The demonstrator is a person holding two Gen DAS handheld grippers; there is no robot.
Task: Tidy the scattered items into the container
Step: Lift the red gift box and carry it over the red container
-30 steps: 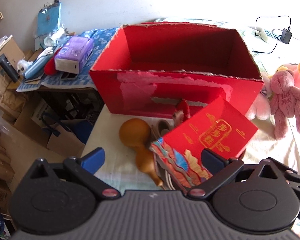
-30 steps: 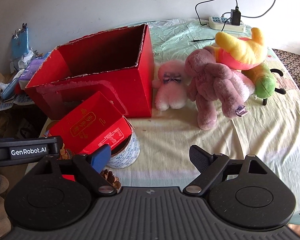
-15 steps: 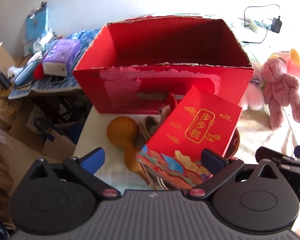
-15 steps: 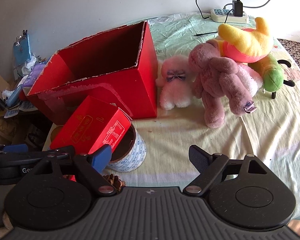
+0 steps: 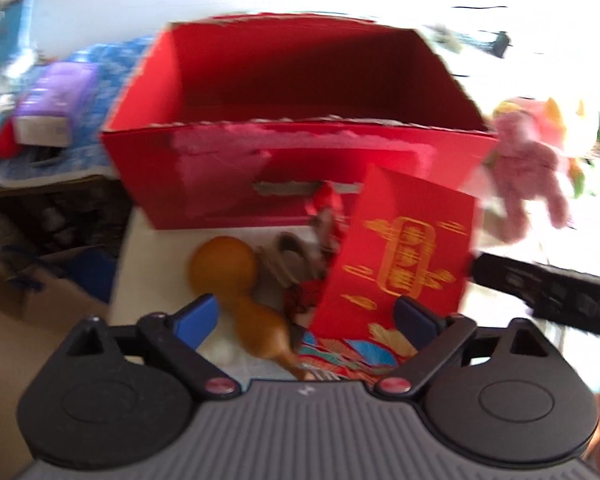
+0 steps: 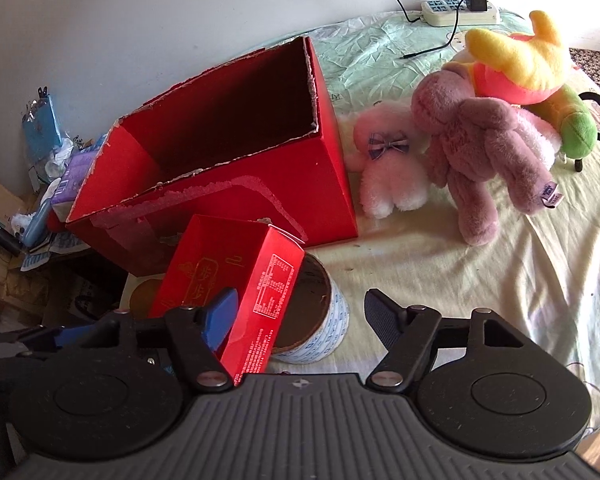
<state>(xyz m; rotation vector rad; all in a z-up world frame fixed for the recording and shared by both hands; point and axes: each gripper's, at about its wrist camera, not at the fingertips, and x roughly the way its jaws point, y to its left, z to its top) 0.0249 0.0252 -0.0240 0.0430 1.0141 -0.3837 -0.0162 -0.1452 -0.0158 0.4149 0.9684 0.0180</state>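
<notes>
Our left gripper and right gripper are both closing around the small red box, neither pressing it yet

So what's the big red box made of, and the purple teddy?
The big red box looks like cardboard with a smooth red coating: its top edges are ragged and torn pale, and patches of the front are peeled. The purple teddy looks like soft plush fabric, fuzzy all over, with a small sewn-on tag.
</notes>
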